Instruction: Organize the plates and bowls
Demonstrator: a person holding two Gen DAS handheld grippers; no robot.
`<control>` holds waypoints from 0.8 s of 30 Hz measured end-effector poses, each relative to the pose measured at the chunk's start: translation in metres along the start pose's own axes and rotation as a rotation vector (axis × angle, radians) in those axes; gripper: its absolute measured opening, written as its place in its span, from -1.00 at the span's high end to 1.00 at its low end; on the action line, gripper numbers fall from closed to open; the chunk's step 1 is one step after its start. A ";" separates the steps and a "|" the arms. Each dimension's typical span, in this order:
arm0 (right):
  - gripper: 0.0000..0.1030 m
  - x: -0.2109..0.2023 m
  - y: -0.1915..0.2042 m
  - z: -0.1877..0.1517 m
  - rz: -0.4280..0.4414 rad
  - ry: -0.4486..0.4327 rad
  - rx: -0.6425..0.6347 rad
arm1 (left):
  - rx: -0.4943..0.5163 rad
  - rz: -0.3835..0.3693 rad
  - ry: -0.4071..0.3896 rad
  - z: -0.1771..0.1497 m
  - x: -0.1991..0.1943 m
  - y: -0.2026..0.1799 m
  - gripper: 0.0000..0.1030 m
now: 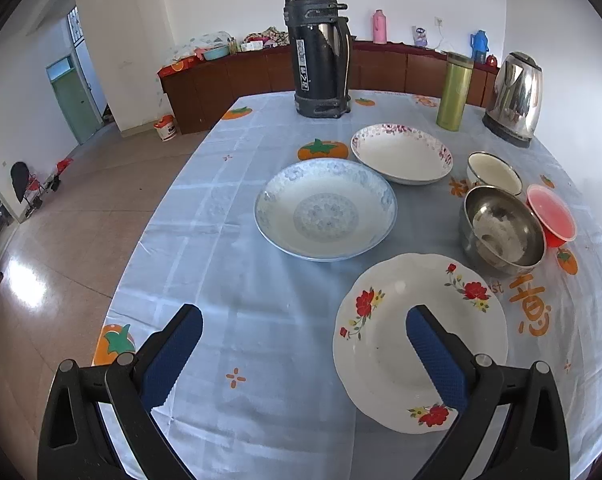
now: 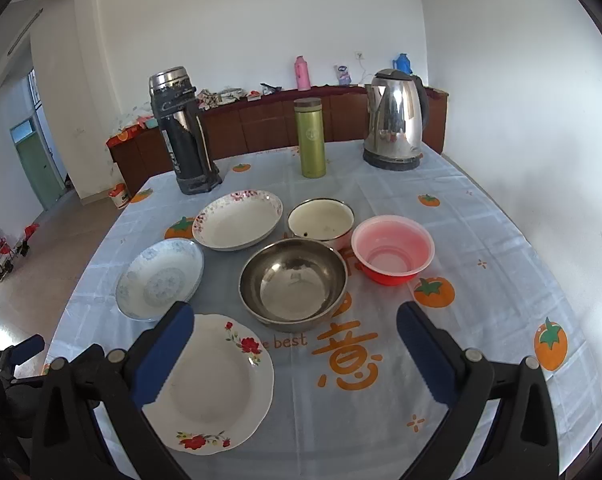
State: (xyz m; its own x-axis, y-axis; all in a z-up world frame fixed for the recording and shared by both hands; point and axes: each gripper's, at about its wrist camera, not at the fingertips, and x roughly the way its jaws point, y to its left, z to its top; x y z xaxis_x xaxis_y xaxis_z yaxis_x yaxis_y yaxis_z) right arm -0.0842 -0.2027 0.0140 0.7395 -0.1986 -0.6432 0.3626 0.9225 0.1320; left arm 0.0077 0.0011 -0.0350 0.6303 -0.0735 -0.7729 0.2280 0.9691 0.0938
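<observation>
Fingers [image 2: 177,354] hide left gripper [image 2: 29,350].

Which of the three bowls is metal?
The steel bowl, nearest of the three. The cream enamel bowl behind it and the red plastic bowl to its right are not metal.

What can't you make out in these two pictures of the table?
- Red-flower plate: near rim hidden by the left hand-held gripper finger, left wrist view.
- Red bowl: partly behind the steel bowl, same view.
- Sideboard clutter: too small, right wrist view.
- Table near edge: cut off, both views.
</observation>
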 end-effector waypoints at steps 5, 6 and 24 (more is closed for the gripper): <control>-1.00 0.007 -0.003 -0.001 -0.003 0.012 0.010 | 0.002 -0.003 0.018 0.000 0.008 -0.002 -0.99; -1.00 0.008 -0.003 -0.001 -0.002 0.015 0.012 | 0.004 -0.003 0.020 0.001 0.009 -0.002 -0.99; -1.00 0.029 0.002 -0.003 -0.020 0.058 -0.004 | 0.008 -0.026 0.057 0.004 0.031 -0.002 -0.99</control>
State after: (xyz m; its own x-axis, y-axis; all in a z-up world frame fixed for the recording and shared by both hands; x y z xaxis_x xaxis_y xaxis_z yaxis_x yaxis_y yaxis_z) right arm -0.0641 -0.2051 -0.0065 0.6983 -0.1973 -0.6881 0.3744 0.9200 0.1161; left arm 0.0298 -0.0038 -0.0569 0.5809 -0.0848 -0.8096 0.2494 0.9653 0.0778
